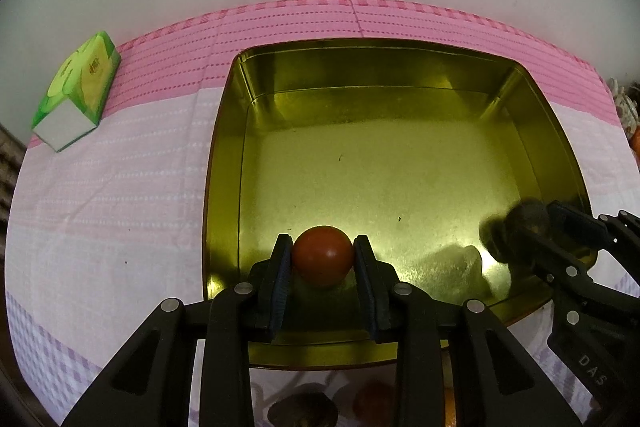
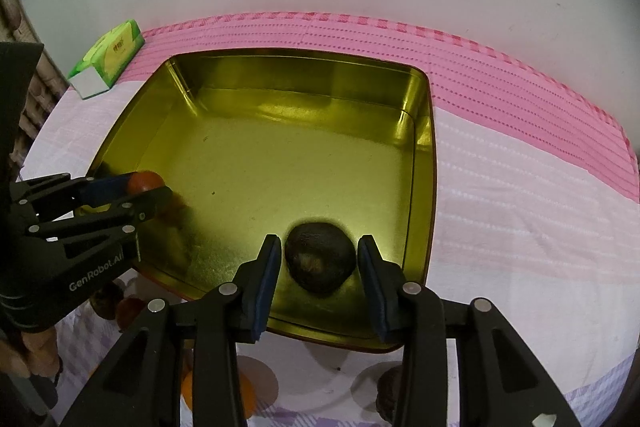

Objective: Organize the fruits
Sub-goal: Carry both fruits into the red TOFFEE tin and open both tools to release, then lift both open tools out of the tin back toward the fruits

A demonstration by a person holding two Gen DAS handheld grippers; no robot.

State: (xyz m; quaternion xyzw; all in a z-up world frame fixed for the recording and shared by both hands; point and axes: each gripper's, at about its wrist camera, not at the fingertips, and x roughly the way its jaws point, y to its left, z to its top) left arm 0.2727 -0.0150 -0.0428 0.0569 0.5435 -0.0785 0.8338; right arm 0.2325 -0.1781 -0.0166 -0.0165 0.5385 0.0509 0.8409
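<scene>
Between my left gripper's [image 1: 322, 247] pads sits a red tomato [image 1: 322, 260], both pads touching its sides, low over the gold tin's [image 1: 224, 163] near edge. Just off to its right, my right gripper [image 2: 319, 247] stands open around a dark avocado [image 2: 320, 259] resting on the tin floor, gaps showing either side.

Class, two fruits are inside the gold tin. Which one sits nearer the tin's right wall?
The dark, rough-skinned fruit, between the right gripper's fingers. The smooth red fruit, between the left gripper's fingers, sits by the gold tin's left side.
</scene>
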